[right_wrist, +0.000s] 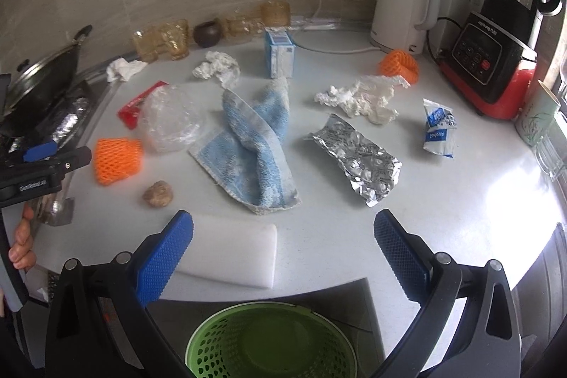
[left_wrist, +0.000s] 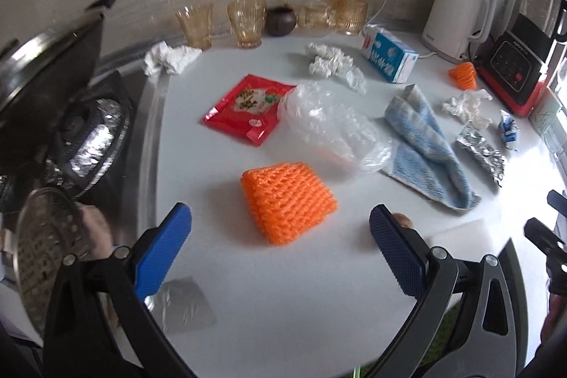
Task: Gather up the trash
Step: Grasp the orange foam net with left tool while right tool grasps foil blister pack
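Trash lies scattered on the white counter (right_wrist: 443,201). An orange foam net (left_wrist: 287,201) sits just ahead of my open, empty left gripper (left_wrist: 280,236); it also shows in the right wrist view (right_wrist: 118,158). Behind it lie a clear plastic bag (left_wrist: 329,126) and a red packet (left_wrist: 244,108). My right gripper (right_wrist: 283,247) is open and empty above a white foam block (right_wrist: 230,254) and a green basket (right_wrist: 269,342). Crumpled foil (right_wrist: 358,158), tissue (right_wrist: 361,98), a blue-white wrapper (right_wrist: 437,130) and a second orange net (right_wrist: 398,64) lie ahead of it.
A blue towel (right_wrist: 255,144) lies mid-counter, with a brown lump (right_wrist: 157,193) to its left. A milk carton (right_wrist: 280,54), glasses (left_wrist: 246,23), kettle (right_wrist: 402,6) and blender (right_wrist: 496,34) line the back. A stove with wok (left_wrist: 53,66) is on the left.
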`<state>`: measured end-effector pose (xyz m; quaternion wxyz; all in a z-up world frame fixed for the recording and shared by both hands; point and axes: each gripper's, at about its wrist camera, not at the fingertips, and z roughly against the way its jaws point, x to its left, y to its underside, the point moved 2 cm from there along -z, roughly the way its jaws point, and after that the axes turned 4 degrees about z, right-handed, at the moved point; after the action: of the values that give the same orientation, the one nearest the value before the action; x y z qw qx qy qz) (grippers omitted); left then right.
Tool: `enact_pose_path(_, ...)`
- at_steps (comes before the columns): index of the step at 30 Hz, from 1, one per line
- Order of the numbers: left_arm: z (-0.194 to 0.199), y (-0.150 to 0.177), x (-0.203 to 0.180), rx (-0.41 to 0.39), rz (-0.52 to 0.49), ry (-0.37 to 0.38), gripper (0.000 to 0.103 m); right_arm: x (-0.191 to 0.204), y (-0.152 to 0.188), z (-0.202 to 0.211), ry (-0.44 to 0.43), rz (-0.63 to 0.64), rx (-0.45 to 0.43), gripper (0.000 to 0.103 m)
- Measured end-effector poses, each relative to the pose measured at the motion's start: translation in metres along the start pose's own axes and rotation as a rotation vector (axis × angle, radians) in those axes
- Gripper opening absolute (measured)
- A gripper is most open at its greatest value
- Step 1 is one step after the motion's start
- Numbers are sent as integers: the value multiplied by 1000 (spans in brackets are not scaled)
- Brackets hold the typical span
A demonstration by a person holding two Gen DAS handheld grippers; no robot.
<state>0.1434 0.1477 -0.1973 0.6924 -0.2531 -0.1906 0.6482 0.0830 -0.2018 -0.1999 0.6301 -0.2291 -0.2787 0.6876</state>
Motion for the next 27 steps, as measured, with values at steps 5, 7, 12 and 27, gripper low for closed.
enact_pose_path(5,-38,-2,4,39,9,10,93,-4,1,-10,46,-29,26,101)
enact_pose_path(7,-51,-2,5,59,11,11,90,-7,2,-15,57,-45,37,101)
enact_pose_path(12,-72,-2,3,97,-1,9,72,-12,2,-25,83,-69,57,101)
enact_pose_path(27,-49,-15,-6,72,-30,75,27,-74,-25,-81,30,-6,61,101)
